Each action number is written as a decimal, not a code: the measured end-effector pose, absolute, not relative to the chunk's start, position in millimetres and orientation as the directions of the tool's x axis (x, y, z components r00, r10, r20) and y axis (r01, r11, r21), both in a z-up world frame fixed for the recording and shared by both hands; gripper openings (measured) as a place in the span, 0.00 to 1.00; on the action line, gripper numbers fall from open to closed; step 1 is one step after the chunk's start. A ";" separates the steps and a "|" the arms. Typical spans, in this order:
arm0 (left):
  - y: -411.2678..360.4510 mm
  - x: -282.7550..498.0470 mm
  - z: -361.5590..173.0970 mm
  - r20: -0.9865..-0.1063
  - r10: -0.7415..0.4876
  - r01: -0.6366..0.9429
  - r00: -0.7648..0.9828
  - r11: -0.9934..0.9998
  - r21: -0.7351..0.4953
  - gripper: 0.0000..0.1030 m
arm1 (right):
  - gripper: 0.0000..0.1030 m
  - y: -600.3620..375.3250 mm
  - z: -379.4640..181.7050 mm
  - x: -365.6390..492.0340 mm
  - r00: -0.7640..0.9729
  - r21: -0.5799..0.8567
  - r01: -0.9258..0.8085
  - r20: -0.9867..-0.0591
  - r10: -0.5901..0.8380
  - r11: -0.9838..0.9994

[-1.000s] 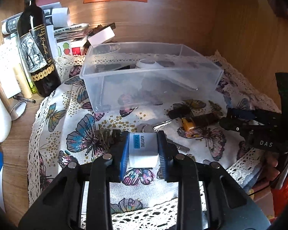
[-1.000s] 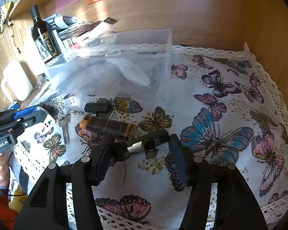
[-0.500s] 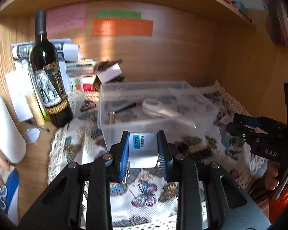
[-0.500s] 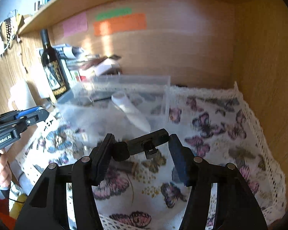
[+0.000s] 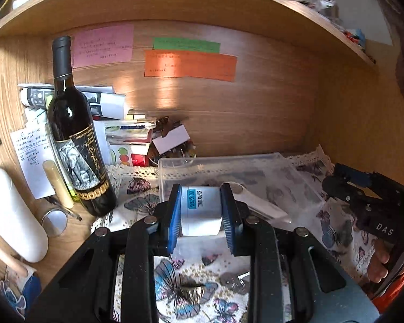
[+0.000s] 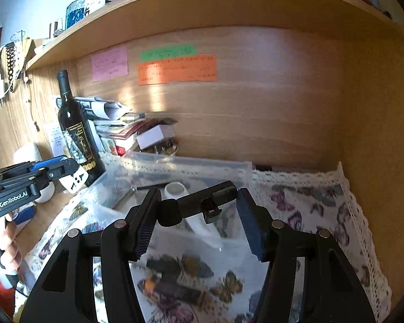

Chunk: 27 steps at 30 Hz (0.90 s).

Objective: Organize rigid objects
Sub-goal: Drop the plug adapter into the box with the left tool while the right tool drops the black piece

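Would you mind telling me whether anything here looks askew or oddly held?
Yes: the black clamp-like part sits slanted across the right gripper, its left end against one pad while the right end looks barely touched. The white travel adapter sits squarely in the left gripper.

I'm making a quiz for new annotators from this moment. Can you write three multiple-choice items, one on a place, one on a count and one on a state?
1. Where is the wine bottle?
A. left of the clear box
B. inside it
C. on the upper shelf

2. How many paper notes are stuck on the back wall?
A. one
B. three
C. five

3. What is the left hand-held gripper doing?
A. hanging open
B. gripping a key
C. clamping a white adapter

Answers: A, it stands on the desk beside the box; B, pink, green and orange; C, both pads press its sides.
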State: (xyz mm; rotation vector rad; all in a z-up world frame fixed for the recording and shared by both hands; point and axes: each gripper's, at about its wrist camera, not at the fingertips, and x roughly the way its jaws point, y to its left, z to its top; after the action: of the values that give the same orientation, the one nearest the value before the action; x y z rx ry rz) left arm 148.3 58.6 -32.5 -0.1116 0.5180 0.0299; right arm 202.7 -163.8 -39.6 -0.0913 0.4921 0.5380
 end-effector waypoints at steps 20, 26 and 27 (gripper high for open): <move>55.4 223.0 -92.0 -0.645 -0.009 -0.040 0.764 0.997 -0.061 0.27 | 0.53 -119.5 -94.2 269.3 0.656 0.060 -0.488 -0.632 0.412 0.871; 59.2 232.4 -104.4 -0.673 -0.022 -0.042 0.739 0.996 -0.079 0.27 | 0.55 -115.5 -99.8 268.7 0.651 0.040 -0.493 -0.645 0.400 0.869; 58.6 232.3 -105.1 -0.672 -0.018 -0.044 0.740 0.996 -0.075 0.27 | 0.55 -114.5 -100.3 267.6 0.653 0.031 -0.494 -0.646 0.395 0.869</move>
State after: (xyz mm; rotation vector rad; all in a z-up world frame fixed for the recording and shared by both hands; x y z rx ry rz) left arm 232.3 58.6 -105.1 -0.0876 0.7375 0.0146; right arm 267.6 -114.5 -100.3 -0.1524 0.6951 0.5067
